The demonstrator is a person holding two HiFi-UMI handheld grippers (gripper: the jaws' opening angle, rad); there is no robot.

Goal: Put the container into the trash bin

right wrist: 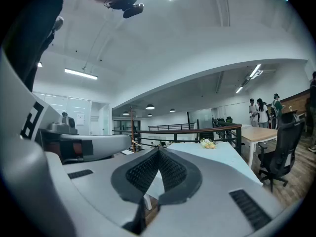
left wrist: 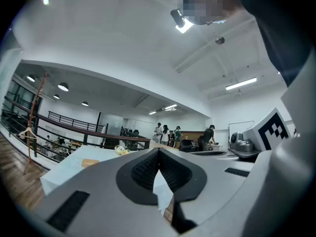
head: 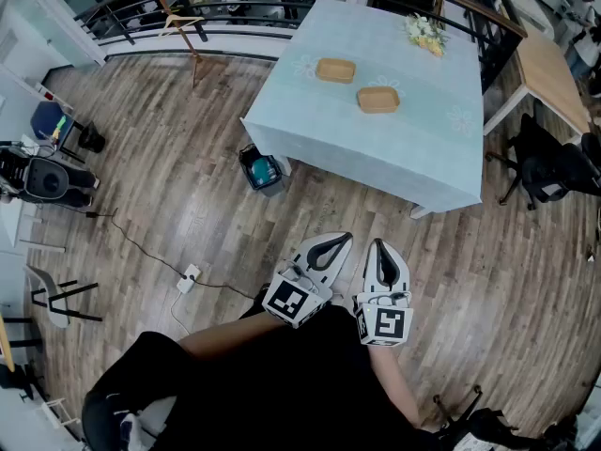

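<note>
A wide wooden floor (head: pixel 188 186) ran through an open office, and in the upper middle of the head view stood a tabletop (head: pixel 404 158) under a pale blue cloth. Two shallow wooden containers (head: pixel 335 70) sat on it near the centre, one up and to the left, the other (head: pixel 377 100) just down and to the right, close but apart. A small bunch of flowers (head: pixel 425 34) lay near the far edge. The trash bin (head: pixel 260 170), dark with something teal inside, stood on the floor by the tabletop's lower-left corner.

Down at the bottom centre, the left gripper (head: pixel 336 240) and right gripper (head: pixel 378 245) were side by side, well short of the tabletop. In the left gripper view its fingers (left wrist: pixel 145 169) met at the tips with nothing between them. The right gripper's fingers (right wrist: pixel 143 172) were likewise closed together and empty. A black office chair (head: pixel 554 172) waited at the right edge.
</note>
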